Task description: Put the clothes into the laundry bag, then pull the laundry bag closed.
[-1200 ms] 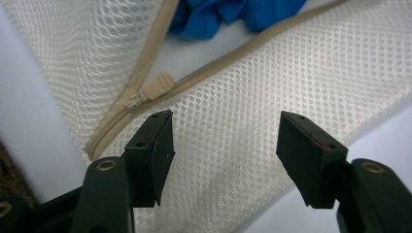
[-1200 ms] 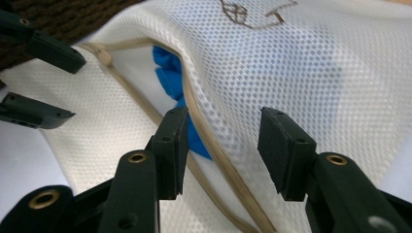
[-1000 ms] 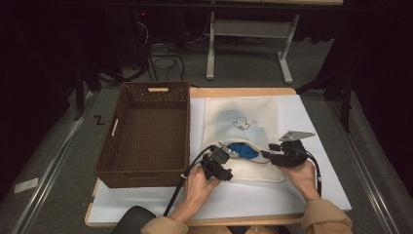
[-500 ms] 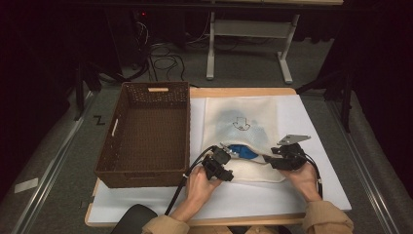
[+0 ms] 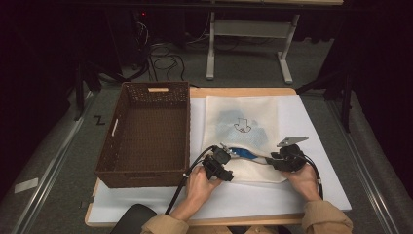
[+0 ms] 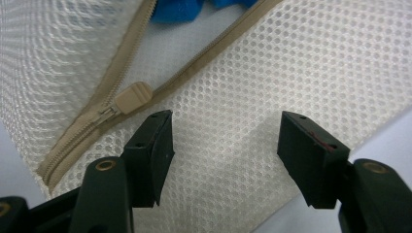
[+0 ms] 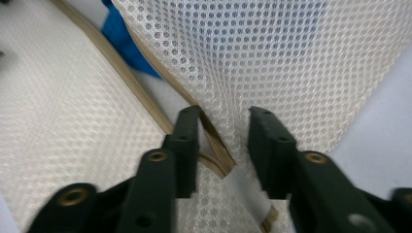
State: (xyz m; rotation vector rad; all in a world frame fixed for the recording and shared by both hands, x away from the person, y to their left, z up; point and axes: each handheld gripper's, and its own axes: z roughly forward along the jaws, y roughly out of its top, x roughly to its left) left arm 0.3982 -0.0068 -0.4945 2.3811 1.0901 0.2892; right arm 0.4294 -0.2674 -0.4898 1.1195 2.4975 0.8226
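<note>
- While both hands work at its near edge, the flat white mesh laundry bag (image 5: 242, 131) lies on the white table sheet (image 5: 311, 126) right of the empty brown wicker basket (image 5: 146, 131); something blue shows in its open zip, between the left gripper (image 5: 225, 157) and the right gripper (image 5: 278, 158).
- In the left gripper view, the jaws stand wide apart, holding nothing, over soft mesh just below the beige zip pull (image 6: 132, 96), the firmest place to grip.
- In the right gripper view, the jaws are narrowed around a raised fold of mesh at the beige zip end (image 7: 214, 141); a firm pinch I cannot tell. The bag looks light, limp and prone to bunching.
</note>
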